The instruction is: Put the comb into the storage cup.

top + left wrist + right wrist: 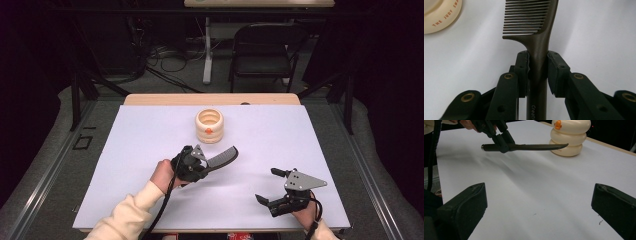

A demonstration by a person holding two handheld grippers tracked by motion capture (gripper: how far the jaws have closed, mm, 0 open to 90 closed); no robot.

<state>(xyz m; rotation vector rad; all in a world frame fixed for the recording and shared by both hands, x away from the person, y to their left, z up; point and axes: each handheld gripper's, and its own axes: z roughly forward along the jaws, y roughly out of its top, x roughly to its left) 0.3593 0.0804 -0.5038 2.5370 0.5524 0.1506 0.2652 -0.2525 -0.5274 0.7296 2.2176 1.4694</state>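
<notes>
A dark comb hangs level a little above the white table, its teeth end pointing toward a cream ribbed cup with an orange mark. My left gripper is shut on the comb's handle. In the left gripper view both pads squeeze the handle of the comb, and the left gripper points past the cup at the upper left. My right gripper stands open near the front right, with nothing between its jaws. From the right gripper I see the comb and cup farther off.
A white sheet covers the tabletop, with a wooden edge at the back. A black folding chair and cables on the floor lie beyond the table. The person's cream sleeve comes in at the bottom left.
</notes>
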